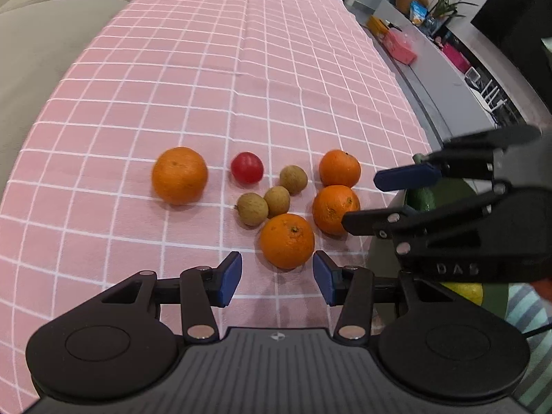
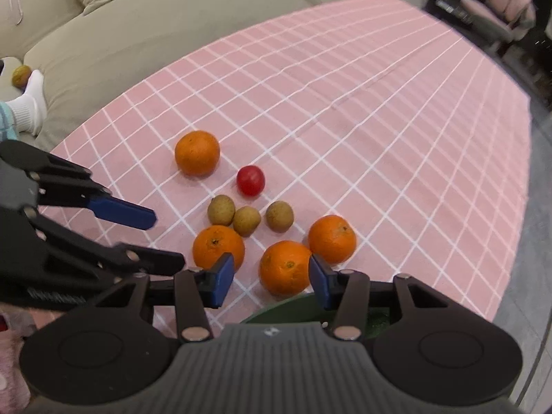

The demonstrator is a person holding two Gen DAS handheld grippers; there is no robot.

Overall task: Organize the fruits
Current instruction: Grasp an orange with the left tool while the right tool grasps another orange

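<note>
oranges: four, one just ahead of my left jaws | small brown fruits: three, clustered beyond | red fruit: farther ahead

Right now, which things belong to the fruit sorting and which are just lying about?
Job: four oranges, red fruit, three brown fruits, green bowl.
Lying about: sofa, pink boxes, plant, chair.

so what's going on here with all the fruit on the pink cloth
A person holds a gripper in each hand over a pink checked tablecloth strewn with oranges, three small brown fruits and one red fruit. The left gripper straddles the nearest orange; the right gripper straddles another orange. Neither is gripped yet. A green bowl waits below.
</note>
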